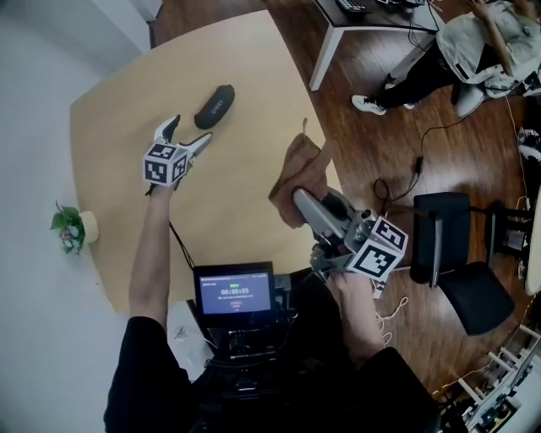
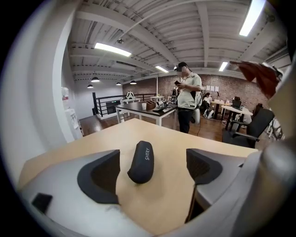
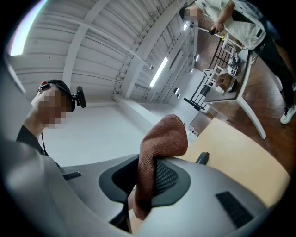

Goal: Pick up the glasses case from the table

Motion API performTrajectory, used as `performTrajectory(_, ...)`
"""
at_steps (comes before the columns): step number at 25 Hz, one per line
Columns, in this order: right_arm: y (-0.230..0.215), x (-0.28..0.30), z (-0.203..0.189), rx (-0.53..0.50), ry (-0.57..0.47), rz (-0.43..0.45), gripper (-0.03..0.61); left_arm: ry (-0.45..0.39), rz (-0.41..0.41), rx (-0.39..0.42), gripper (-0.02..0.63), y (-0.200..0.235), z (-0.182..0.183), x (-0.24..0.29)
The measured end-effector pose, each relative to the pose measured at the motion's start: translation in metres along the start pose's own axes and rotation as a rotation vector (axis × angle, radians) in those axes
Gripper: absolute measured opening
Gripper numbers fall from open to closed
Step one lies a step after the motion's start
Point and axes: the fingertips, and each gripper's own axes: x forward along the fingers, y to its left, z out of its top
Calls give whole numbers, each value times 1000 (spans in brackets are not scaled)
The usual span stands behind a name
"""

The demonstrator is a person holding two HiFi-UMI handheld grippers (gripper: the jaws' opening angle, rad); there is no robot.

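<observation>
The black glasses case (image 1: 215, 106) lies on the light wooden table (image 1: 127, 93) toward its far side. My left gripper (image 1: 186, 135) hovers just short of it, jaws open and pointing at it. In the left gripper view the case (image 2: 141, 162) lies lengthwise on the table ahead of the gap between the two dark pads (image 2: 99, 183), touching neither. My right gripper (image 1: 311, 205) is at the table's right edge, shut on a brown cloth (image 1: 300, 169). In the right gripper view the cloth (image 3: 159, 148) is clamped between the jaws and hangs over them.
A small potted plant (image 1: 69, 228) sits at the table's left edge. A screen (image 1: 234, 292) hangs at the person's chest. A black chair (image 1: 461, 245) and cables lie on the floor to the right. Another table (image 1: 338, 25) and a seated person (image 1: 473, 42) are beyond.
</observation>
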Motion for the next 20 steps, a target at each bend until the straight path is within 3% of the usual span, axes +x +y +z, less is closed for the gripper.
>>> performTrajectory(8, -18, -21, -24, 13, 2, -160, 63, 95, -55, 58, 445, 28, -30, 99)
performTrajectory(20, -26, -35, -26, 7, -17, -230, 63, 192, -91, 81, 445, 32, -52, 146)
